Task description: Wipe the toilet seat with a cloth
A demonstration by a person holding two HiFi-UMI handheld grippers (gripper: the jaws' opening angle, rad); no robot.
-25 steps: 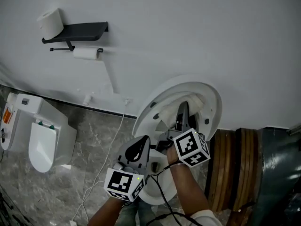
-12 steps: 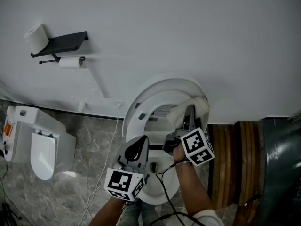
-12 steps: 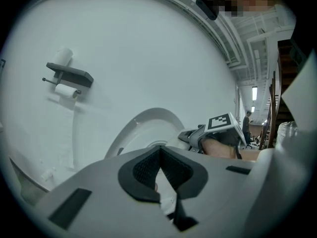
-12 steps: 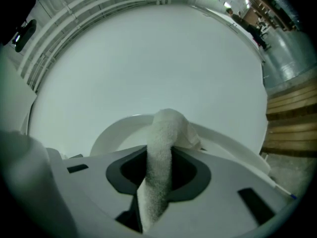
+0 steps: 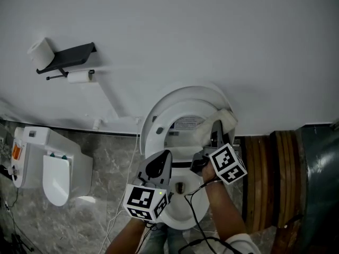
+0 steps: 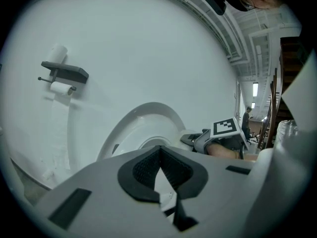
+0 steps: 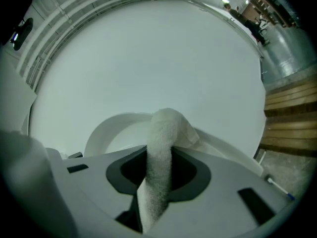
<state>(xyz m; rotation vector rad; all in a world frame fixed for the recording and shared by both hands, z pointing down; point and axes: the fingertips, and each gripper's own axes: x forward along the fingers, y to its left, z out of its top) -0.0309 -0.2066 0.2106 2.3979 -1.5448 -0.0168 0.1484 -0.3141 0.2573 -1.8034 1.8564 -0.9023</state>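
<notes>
The cloth (image 5: 226, 118), pinched in my right hand-held gripper (image 5: 214, 135), lies against the raised toilet seat (image 5: 154, 127) at about two o'clock, so I judge I'm mid-wipe and should next sweep along the rim, my left hand-held gripper (image 5: 165, 157) closed and empty at six o'clock.

- We're in a restroom corner: a white toilet (image 5: 183, 102) stands with lid and seat tipped up against a plain white wall (image 5: 212, 30).
- Left of the toilet, on that wall, a dark shelf (image 5: 74, 53) carries a spare paper roll (image 5: 42, 52). A second roll (image 5: 78, 76) hangs on the bar just beneath.
- Further left of the toilet, another white toilet unit (image 5: 53, 168) stands on the grey marble-pattern floor (image 5: 106, 152).
- Right of the toilet, there are brown wooden slats (image 5: 265, 179).
- Past the toilet's right side, the left gripper view opens onto a long hall with ceiling lights (image 6: 255, 89) and a person (image 6: 246, 118) far off.
</notes>
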